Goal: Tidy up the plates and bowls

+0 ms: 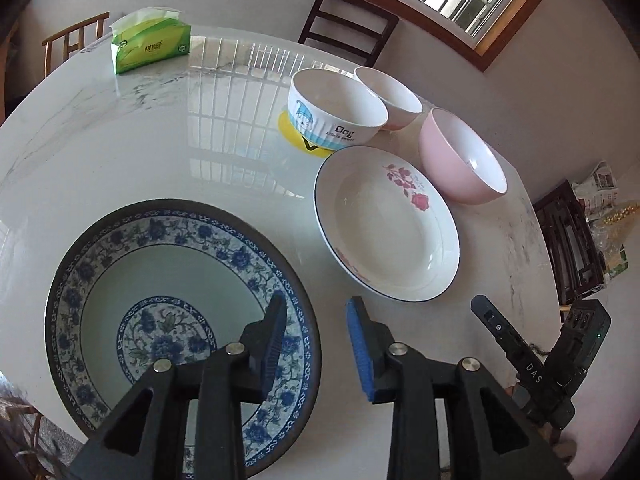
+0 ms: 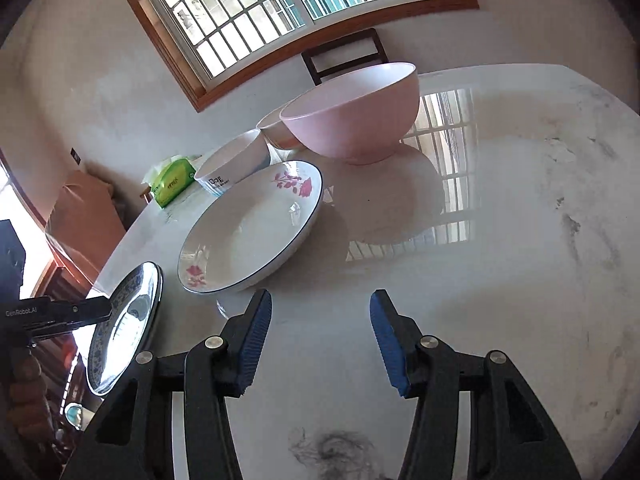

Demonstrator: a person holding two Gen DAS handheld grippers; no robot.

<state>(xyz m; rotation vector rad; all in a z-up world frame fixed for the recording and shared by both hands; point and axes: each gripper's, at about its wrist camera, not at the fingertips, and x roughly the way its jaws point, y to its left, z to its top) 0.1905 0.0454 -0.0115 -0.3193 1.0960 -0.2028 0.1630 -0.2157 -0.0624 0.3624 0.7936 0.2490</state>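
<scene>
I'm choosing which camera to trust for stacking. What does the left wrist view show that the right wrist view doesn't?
Only the left wrist view shows the blue-patterned plate face-on and the yellow coaster under the cartoon bowl.

Only the right wrist view shows the bare tabletop beyond the pink bowl.

Both share the rose plate, three bowls and the green tissue pack.

**Gripper Hardware Appearance**

Left gripper (image 1: 316, 344) and right gripper (image 2: 320, 344): black angular plastic frames, silver round pivot screws, ribbed blue pads on the fingers (image 2: 386, 340). White "GenRobot.AI" and "DAS" lettering marks the black housings.
</scene>
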